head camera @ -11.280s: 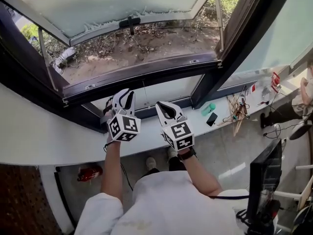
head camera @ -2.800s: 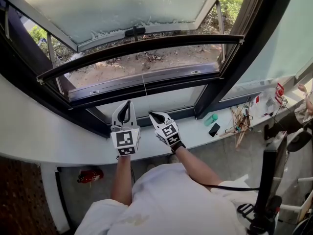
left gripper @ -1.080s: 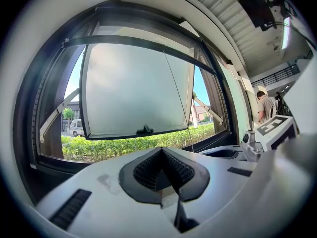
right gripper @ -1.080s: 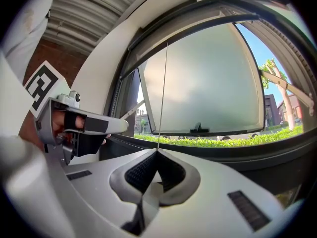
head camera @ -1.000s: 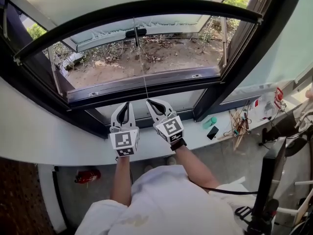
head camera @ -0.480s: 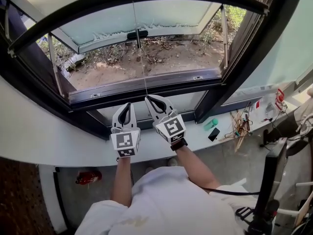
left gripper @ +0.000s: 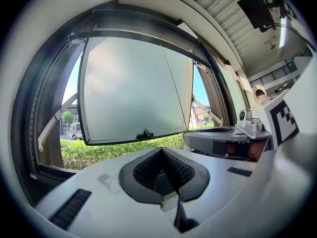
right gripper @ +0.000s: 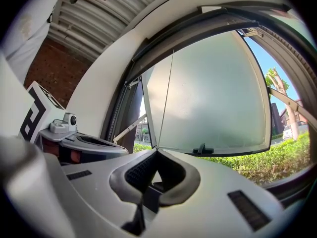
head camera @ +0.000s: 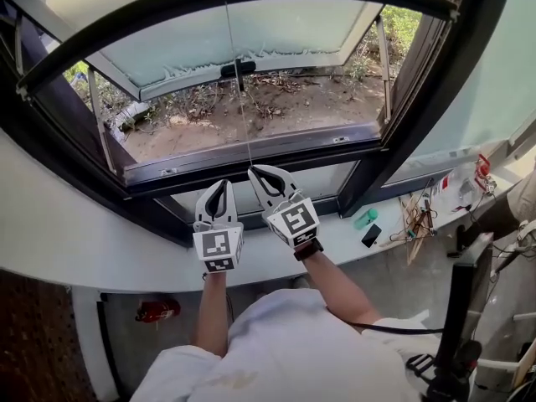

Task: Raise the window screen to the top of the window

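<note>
Window frame: black.
Screen bar: black.
Pane: frosted, pale green-white.
Pull cord: thin, pale.
Left gripper: white shell, black pads, cube with black-and-white square markers.
Right gripper: same scheme.
Ledge: white.
Ground outside: brown soil; green shrubs at upper right of frame.
Bottle: teal.

Bright daylight, sharp centre, heavy fisheye.
Lit from outdoors through the window; frosted pane glowing, mild glare; edges bowed and vignetted black in both gripper views.
</note>
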`<state>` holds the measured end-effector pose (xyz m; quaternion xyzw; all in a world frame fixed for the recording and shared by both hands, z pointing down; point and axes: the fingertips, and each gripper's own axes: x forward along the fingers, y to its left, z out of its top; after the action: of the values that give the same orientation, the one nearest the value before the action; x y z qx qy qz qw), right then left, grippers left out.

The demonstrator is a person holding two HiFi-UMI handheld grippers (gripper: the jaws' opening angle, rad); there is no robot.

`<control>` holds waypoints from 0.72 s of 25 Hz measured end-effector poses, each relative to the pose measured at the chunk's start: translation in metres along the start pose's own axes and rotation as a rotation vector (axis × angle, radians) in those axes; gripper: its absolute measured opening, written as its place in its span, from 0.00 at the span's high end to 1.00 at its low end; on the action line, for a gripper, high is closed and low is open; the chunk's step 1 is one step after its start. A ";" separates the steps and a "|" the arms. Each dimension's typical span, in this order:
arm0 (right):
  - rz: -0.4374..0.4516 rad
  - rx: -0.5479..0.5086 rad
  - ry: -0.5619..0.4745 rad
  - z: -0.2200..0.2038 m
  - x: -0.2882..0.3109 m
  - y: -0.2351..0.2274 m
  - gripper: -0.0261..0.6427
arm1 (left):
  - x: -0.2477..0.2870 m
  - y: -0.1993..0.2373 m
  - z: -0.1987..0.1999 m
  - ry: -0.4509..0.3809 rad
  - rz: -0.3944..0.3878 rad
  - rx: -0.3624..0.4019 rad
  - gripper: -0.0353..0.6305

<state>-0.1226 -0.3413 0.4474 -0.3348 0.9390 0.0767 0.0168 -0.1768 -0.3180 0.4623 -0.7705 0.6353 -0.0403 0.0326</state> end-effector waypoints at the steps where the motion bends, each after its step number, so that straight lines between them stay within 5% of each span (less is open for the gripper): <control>1: 0.001 -0.005 -0.002 0.002 0.001 0.000 0.96 | 0.000 0.001 0.001 -0.002 0.001 0.002 0.94; 18: -0.020 -0.046 -0.085 0.051 0.003 -0.011 0.96 | 0.002 0.000 0.039 -0.080 -0.017 -0.009 0.94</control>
<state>-0.1190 -0.3440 0.3954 -0.3410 0.9320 0.1122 0.0498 -0.1719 -0.3202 0.4236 -0.7771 0.6270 -0.0068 0.0544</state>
